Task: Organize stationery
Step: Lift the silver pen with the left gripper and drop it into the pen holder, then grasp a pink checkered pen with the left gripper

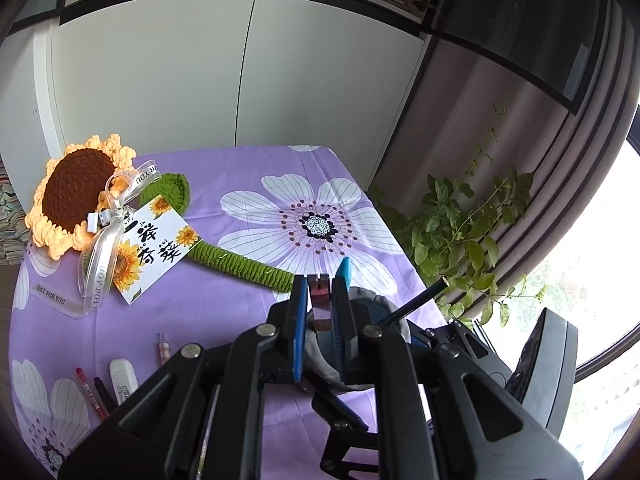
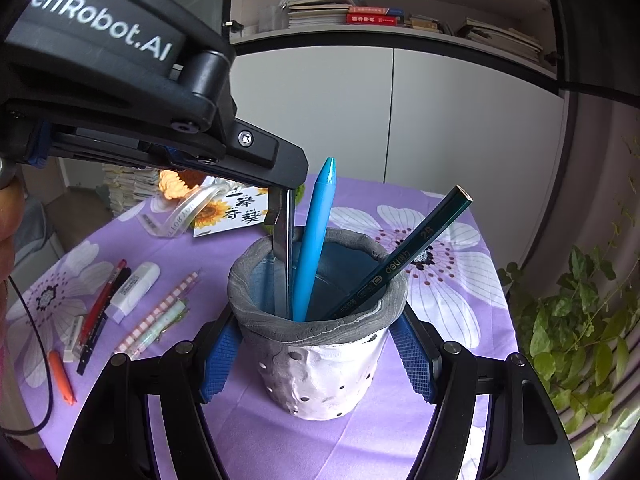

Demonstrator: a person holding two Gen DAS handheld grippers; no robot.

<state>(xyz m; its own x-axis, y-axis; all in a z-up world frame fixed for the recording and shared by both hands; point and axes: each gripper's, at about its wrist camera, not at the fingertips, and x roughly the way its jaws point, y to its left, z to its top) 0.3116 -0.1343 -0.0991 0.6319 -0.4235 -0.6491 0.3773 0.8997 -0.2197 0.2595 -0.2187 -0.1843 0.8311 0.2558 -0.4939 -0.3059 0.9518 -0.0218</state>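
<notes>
Loose pens (image 2: 100, 304) and eraser (image 2: 134, 286) lying on purple cloth (image 2: 280, 440) at left, left gripper (image 2: 282, 216) jaws clamped on metal ruler (image 2: 285, 264) dipped into pen cup (image 2: 316, 340), blue pen (image 2: 314, 248) and pencil (image 2: 404, 258) standing inside, right gripper (image 2: 318, 356) jaws pressed against cup's sides.

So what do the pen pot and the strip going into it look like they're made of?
Pen pot: looks like hand-moulded clay or soft rubbery material, matte; lumpy white wall with punched holes, grey streaked rolled rim. Hard to say which.

Strip: probably metal, perhaps a ruler; thin, flat, with a mirror-like sheen. The left hand-held gripper pinches its top.
</notes>
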